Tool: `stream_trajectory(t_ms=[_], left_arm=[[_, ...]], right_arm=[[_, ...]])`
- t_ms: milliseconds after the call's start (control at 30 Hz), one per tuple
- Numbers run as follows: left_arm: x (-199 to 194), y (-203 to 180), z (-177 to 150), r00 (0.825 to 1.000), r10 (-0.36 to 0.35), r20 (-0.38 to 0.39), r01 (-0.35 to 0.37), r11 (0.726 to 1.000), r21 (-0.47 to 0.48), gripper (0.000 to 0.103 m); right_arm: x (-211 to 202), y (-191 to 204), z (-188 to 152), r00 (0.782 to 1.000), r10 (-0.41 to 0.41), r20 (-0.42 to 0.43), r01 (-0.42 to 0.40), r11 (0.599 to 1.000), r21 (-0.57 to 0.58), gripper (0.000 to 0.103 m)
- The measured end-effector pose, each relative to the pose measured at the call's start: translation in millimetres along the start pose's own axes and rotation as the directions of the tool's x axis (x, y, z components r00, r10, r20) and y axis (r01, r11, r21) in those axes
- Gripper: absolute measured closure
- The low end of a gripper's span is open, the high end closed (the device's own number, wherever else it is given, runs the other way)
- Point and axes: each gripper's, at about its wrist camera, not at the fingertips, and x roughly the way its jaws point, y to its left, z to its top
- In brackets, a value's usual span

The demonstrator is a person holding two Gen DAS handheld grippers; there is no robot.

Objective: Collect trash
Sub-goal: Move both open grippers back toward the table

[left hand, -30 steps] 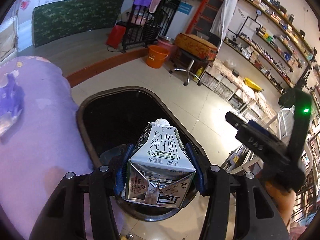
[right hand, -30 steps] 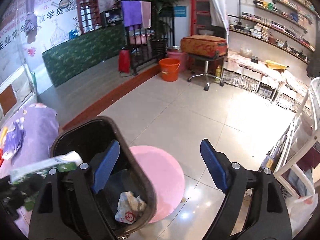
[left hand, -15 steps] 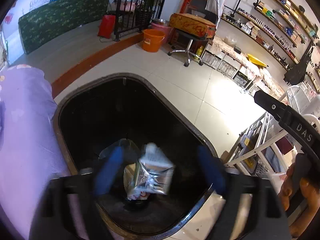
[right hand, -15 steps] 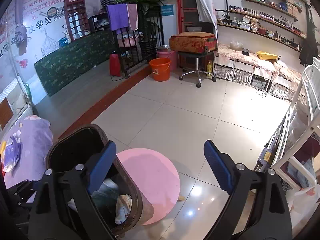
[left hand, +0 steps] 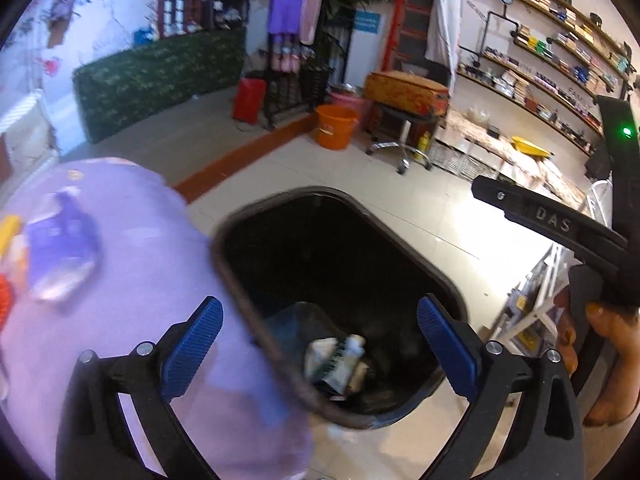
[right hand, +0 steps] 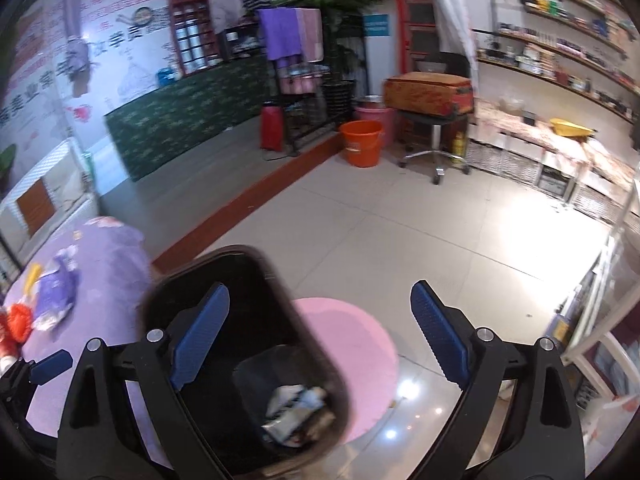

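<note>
Now left gripper (left hand: 318, 334) just opened wide, empty; carton (left hand: 338, 364) sits in bin (left hand: 400, 232). Remaining wrappers (left hand: 60, 252) lie on purple table (left hand: 132, 216), left, nearest this hand.

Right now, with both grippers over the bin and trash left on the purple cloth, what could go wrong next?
1. The left gripper, jaws just opened and empty, hangs over the bin rim; swinging toward the purple wrapper could clip it and tip the bin.
2. The right gripper sits close alongside; both turning to the purple cloth may collide.
3. The wrapper looks thin and flat; the pads may pinch cloth too.
</note>
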Motion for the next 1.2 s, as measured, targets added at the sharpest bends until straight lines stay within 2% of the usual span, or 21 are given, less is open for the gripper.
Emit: stream_trajectory(t_ms=[200,367,567,733,800,933,1000,1100,1200], left_arm=[[-40.8,42.0,-13.6,0.994,0.091,0.059,-0.087,0.994,-0.073,0.006],[-74.2,82.1,-31.3,0.979,0.184,0.083,-0.171,0.975,-0.145,0.006],[-115.1,145.0,-66.1,0.946,0.317,0.065,-0.291,0.922,-0.255,0.006],[-149.3,194.1,-96.1,0.92,0.391,0.038,-0.356,0.871,-0.339,0.006],[-161.0,214.4,-105.8,0.913,0.407,0.027,-0.368,0.849,-0.379,0.006],[-179.4,255.3,-131.3,0.898,0.44,-0.014,-0.399,0.801,-0.447,0.006],[-185.3,277.0,-139.4,0.882,0.469,-0.047,-0.435,0.772,-0.464,0.008],[-198.3,309.4,-154.4,0.867,0.494,-0.068,-0.462,0.744,-0.482,0.012],[-203.9,348.6,-158.4,0.835,0.539,-0.109,-0.518,0.703,-0.487,0.016]], right_arm=[[-2.9,64.9,-3.8,0.991,0.132,-0.025,-0.134,0.985,-0.11,0.012],[-7.0,131.1,-14.7,0.956,0.281,-0.081,-0.291,0.939,-0.181,0.012],[-17.9,221.3,-44.8,0.893,0.413,-0.18,-0.45,0.837,-0.312,0.012],[-31.4,288.3,-72.9,0.824,0.493,-0.279,-0.566,0.728,-0.386,0.012],[-37.5,313.4,-83.9,0.805,0.508,-0.307,-0.594,0.689,-0.417,0.012],[-42.5,363.6,-107.2,0.749,0.532,-0.395,-0.663,0.6,-0.447,0.012],[-43.8,383.2,-118.4,0.716,0.54,-0.442,-0.698,0.562,-0.444,0.012],[-46.4,410.4,-129.6,0.693,0.543,-0.475,-0.721,0.518,-0.46,0.012],[-45.2,436.4,-135.4,0.661,0.547,-0.513,-0.75,0.486,-0.448,0.012]])
